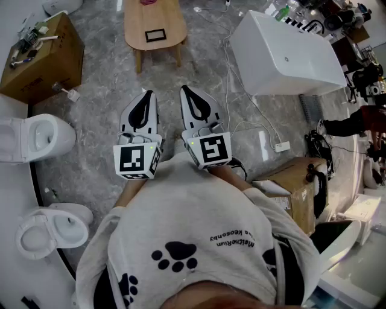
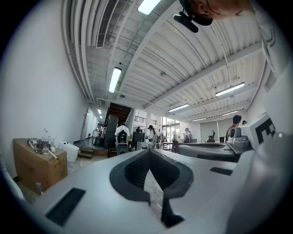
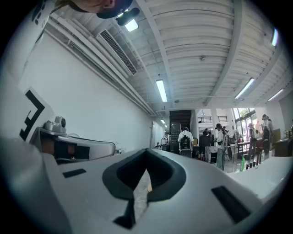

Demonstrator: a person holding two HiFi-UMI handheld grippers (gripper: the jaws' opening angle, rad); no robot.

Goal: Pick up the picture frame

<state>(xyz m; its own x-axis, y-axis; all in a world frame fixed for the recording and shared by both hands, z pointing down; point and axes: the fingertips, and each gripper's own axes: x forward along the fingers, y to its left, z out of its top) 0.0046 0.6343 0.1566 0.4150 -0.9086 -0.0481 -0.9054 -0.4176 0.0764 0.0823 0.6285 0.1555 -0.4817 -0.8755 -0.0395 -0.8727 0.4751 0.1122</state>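
Left gripper (image 1: 147, 95) and right gripper (image 1: 184, 90) are held level, clenched on nothing.
The picture frame (image 1: 158, 35) is laid flat on the wooden table (image 1: 136, 24) well ahead, its long axis crosswise in the head view; the table is flanked by a cardboard box (image 1: 42, 60) and a white tub (image 1: 283, 57).

A white tub (image 1: 289, 57) sits right of the wooden table (image 1: 136, 27); a cardboard box (image 1: 51, 57) left.

Matt wooden table (image 1: 137, 18), glossy white tub (image 1: 283, 57), seemingly polished stone floor (image 1: 96, 130).
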